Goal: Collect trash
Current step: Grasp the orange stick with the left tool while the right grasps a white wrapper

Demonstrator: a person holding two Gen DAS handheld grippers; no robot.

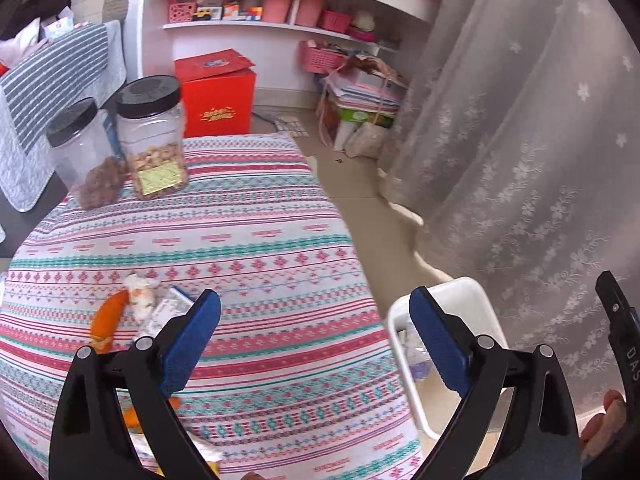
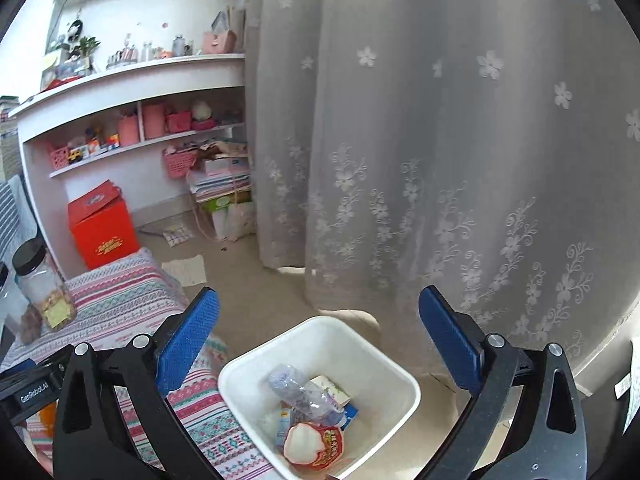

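Trash lies on the patterned tablecloth [image 1: 256,240]: orange peel [image 1: 107,317], a crumpled white wrapper [image 1: 141,293] and a small packet [image 1: 173,303], with more orange scraps [image 1: 134,416] near the front edge. My left gripper [image 1: 314,322] hangs open over the table's right edge, nothing between its blue pads. A white bin [image 2: 320,392] stands on the floor beside the table. It holds a crushed plastic bottle [image 2: 300,394], a red snack cup [image 2: 316,446] and small cartons. My right gripper [image 2: 318,320] is open above the bin, empty.
Two black-lidded jars [image 1: 154,136] with snacks stand at the table's far left. A red box [image 1: 222,92] sits on the floor behind it, below white shelves [image 1: 280,20]. A lace curtain [image 2: 440,140] hangs to the right of the bin. A striped cloth [image 1: 56,84] drapes at the left.
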